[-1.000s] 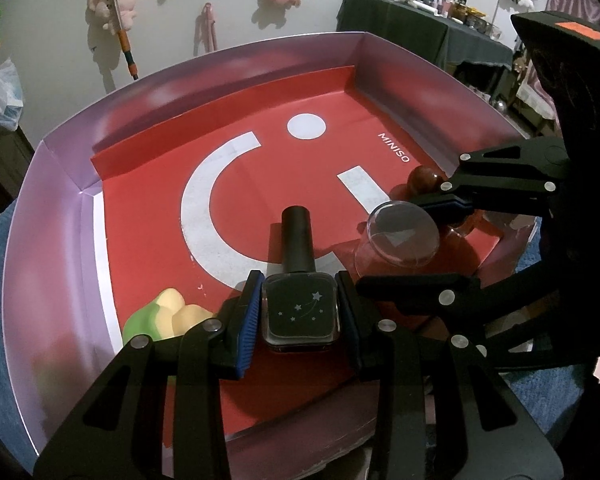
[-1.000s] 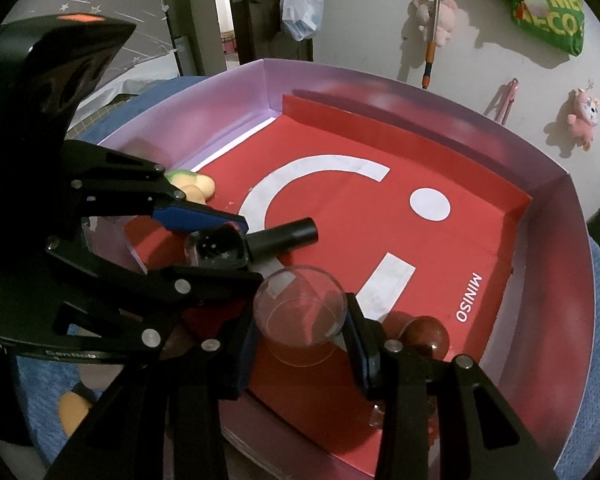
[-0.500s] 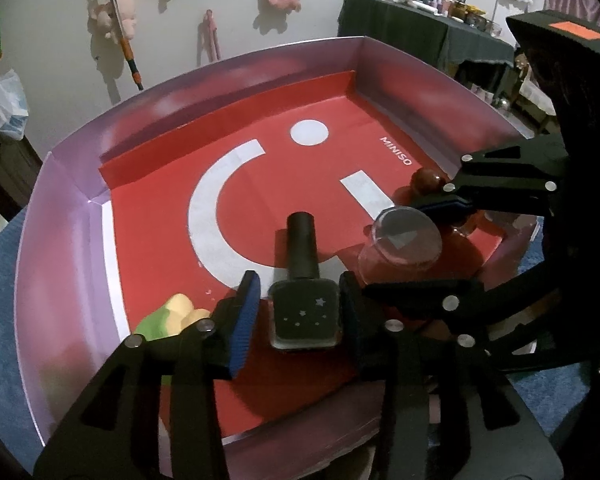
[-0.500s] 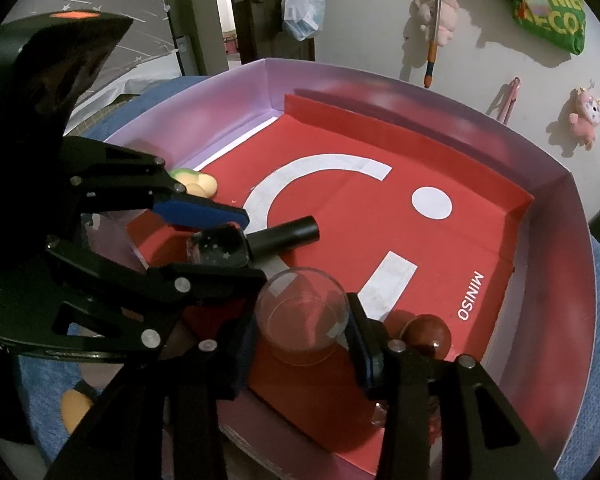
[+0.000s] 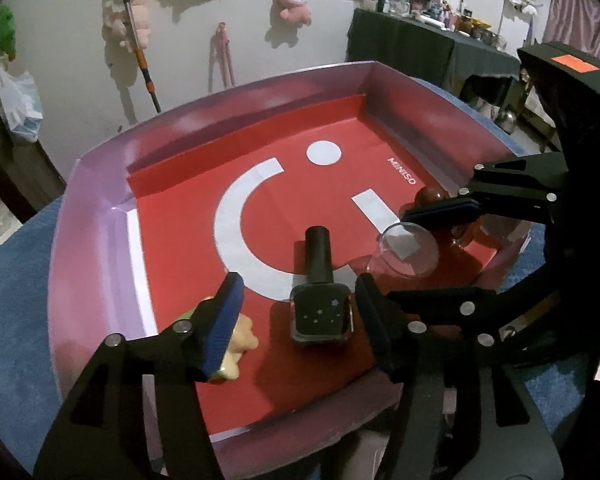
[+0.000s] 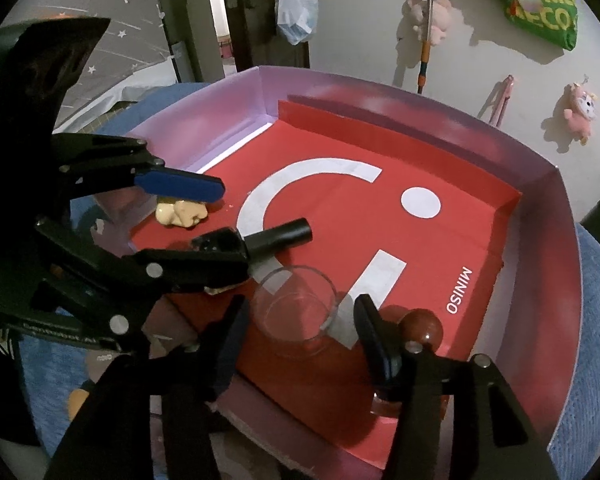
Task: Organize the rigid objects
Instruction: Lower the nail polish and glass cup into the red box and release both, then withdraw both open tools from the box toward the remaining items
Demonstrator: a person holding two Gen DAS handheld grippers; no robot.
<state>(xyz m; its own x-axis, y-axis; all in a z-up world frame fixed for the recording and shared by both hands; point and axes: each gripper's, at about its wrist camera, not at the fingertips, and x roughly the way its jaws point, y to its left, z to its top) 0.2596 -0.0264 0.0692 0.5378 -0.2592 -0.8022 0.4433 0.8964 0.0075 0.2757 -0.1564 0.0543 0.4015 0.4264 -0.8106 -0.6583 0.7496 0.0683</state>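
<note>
Left gripper (image 5: 296,312) jaws just opened, clear of the dark nail polish bottle (image 5: 320,308) lying in the red-lined box (image 5: 100,216), right gripper (image 6: 300,320) likewise just parted around the clear glass cup (image 6: 296,316) beside it, neither pressing

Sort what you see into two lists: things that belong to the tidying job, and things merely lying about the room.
Part of the job:
- nail polish bottle, lying in the box
- clear glass cup
- brown ball
- yellow-green toy
- red-lined box

Just lying about:
- pink plush toys on the wall
- plastic bag
- cluttered dark table
</note>
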